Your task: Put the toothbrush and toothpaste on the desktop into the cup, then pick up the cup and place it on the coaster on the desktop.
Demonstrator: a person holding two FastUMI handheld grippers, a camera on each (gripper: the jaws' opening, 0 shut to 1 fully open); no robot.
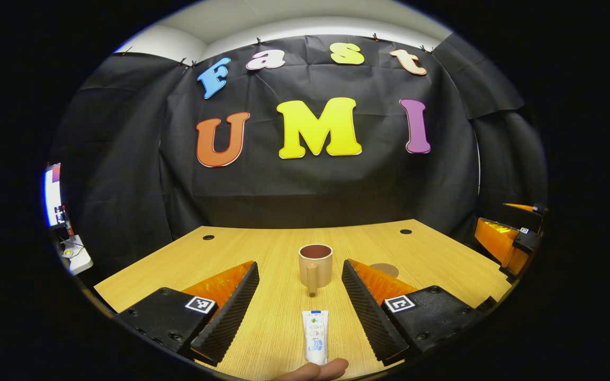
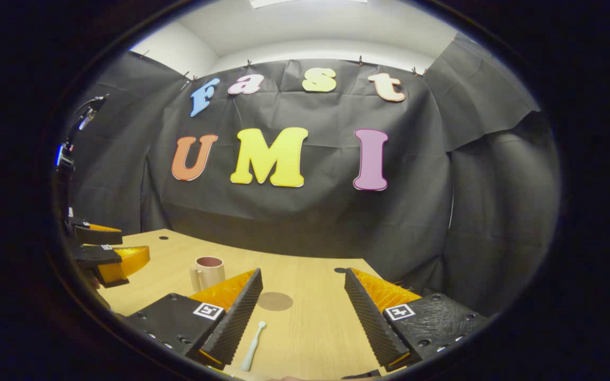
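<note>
Plainly, the left gripper [image 1: 299, 312] is held with its jaws wide apart and nothing clamped; the toothpaste [image 1: 315, 336] lies flat on the table [image 1: 442, 259] between them, near the front edge, lengthwise toward the cup [image 1: 315, 266]. The cup is seen upright beyond it, mid-table, handle forward, with the coaster [image 1: 385, 270] just to its right. The right gripper [image 2: 302, 317] is likewise spread open and empty; the toothbrush [image 2: 253, 346] is seen lying beside its left finger, near the front edge.
</note>
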